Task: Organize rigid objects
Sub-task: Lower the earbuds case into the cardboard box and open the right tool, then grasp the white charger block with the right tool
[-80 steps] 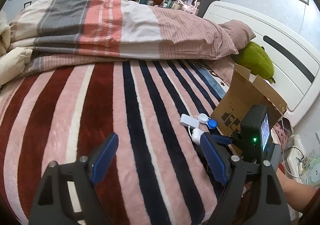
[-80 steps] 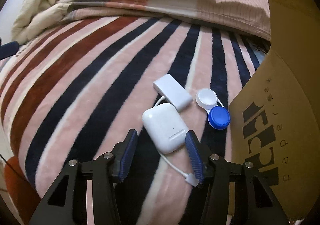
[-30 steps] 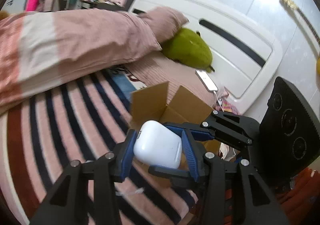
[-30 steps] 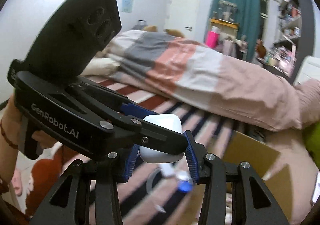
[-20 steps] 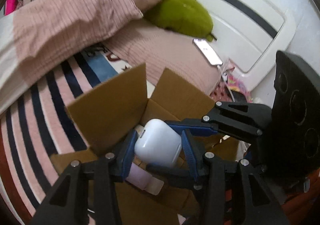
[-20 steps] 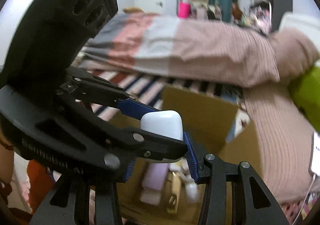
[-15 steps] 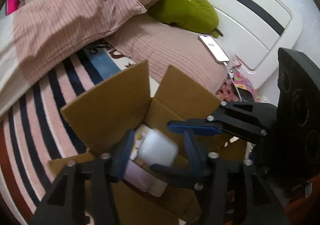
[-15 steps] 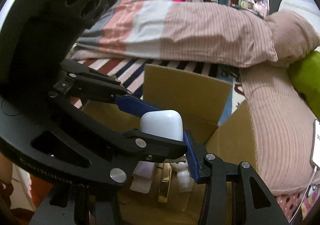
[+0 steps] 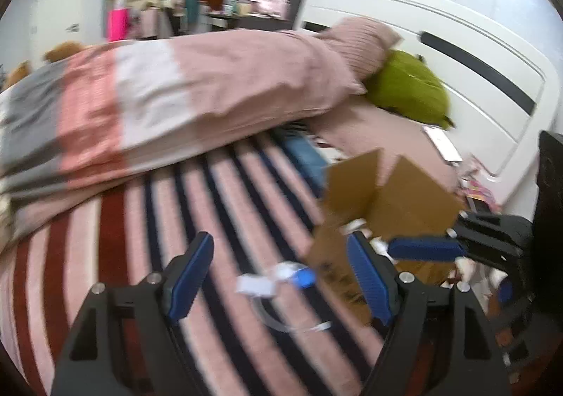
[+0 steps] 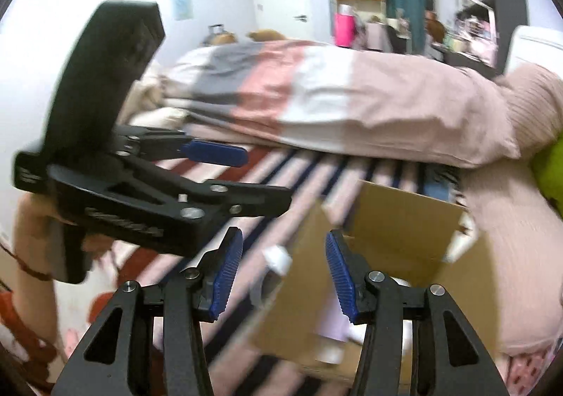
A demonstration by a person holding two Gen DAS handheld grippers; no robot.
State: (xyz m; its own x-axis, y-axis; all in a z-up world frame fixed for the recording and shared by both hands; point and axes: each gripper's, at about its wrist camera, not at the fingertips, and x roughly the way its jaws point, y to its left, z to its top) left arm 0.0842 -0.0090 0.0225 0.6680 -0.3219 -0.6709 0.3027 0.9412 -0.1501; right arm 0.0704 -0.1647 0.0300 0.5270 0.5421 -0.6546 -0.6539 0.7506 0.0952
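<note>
Both grippers are open and empty above the striped bed. My left gripper (image 9: pixel 281 272) hangs over a white adapter (image 9: pixel 255 285), a blue and white contact lens case (image 9: pixel 297 276) and a white cable (image 9: pixel 292 327) on the blanket. An open cardboard box (image 9: pixel 383 206) stands to its right, with small items inside. My right gripper (image 10: pixel 283 274) is over the box's near flap (image 10: pixel 306 290); the left gripper (image 10: pixel 211 181) shows at its left. The white earbud case is not visible.
A folded pink, white and grey duvet (image 9: pixel 158 96) lies across the far side of the bed. A green plush (image 9: pixel 408 89) and a phone (image 9: pixel 443 144) lie by the white headboard (image 9: pixel 457 54). Shelves and a teal curtain stand behind.
Both grippers held the white earbud case over the box, then opened and let it drop inside. Both have since pulled back and swung left toward the blanket.
</note>
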